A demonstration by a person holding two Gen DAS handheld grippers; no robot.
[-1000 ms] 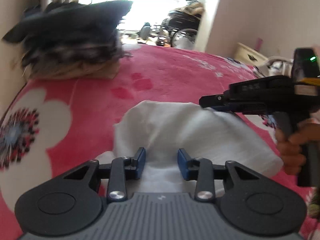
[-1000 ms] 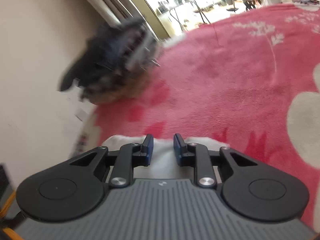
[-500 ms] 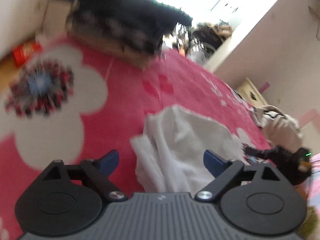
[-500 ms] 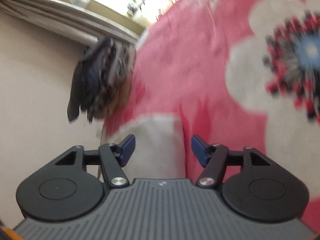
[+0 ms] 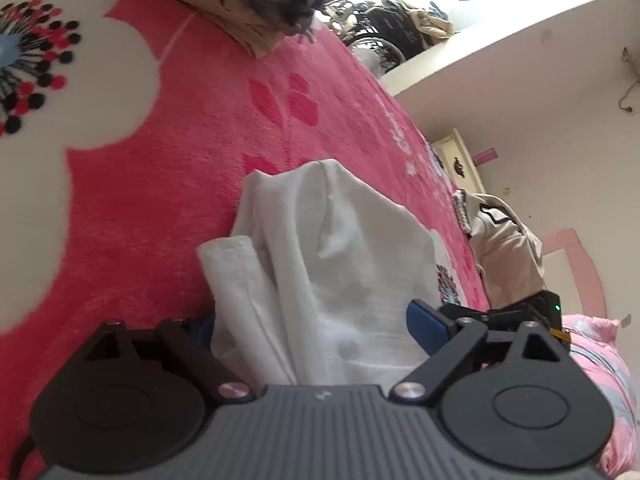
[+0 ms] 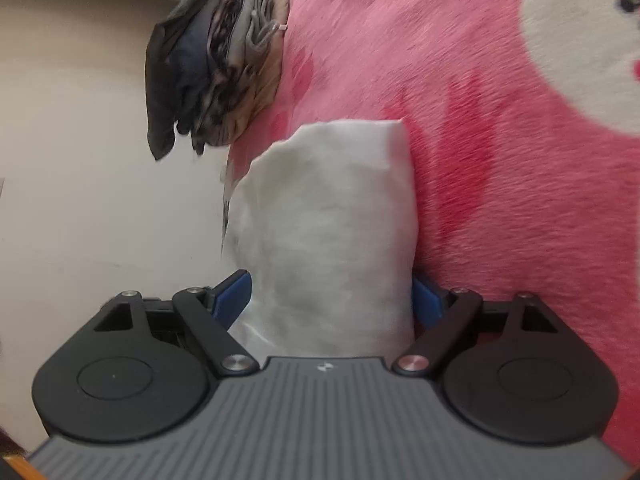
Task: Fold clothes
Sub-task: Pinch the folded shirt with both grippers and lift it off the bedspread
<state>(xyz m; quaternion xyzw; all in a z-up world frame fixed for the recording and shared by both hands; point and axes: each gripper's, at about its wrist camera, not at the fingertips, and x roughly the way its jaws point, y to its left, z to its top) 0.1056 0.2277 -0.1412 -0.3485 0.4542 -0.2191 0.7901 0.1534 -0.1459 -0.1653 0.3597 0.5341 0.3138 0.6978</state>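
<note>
Two hand-held grippers flanked one white garment (image 5: pixel 336 264), which lay partly folded on the bed's pink flowered blanket (image 5: pixel 168 168). The left hand-held gripper (image 5: pixel 316 330) had its jaws well apart and was closing, with a bunched, rolled edge of the cloth between them; whether the pads pressed on it could not be told. The right hand-held gripper (image 6: pixel 332 294) had its jaws wide and opening, the smoother folded end of the garment between them with no pinch visible. For a clean fold, each pair of jaws would probably best take the layered edge squarely, gathering all layers before any lift, since the loose roll on the left side could slip out and spoil the crease. A stack of dark folded clothes (image 6: pixel 212 72) sat further along the bed, well apart from the garment, and a beige jacket (image 5: pixel 504 248) lay near the bed's far side; neither blocked the fold.
</note>
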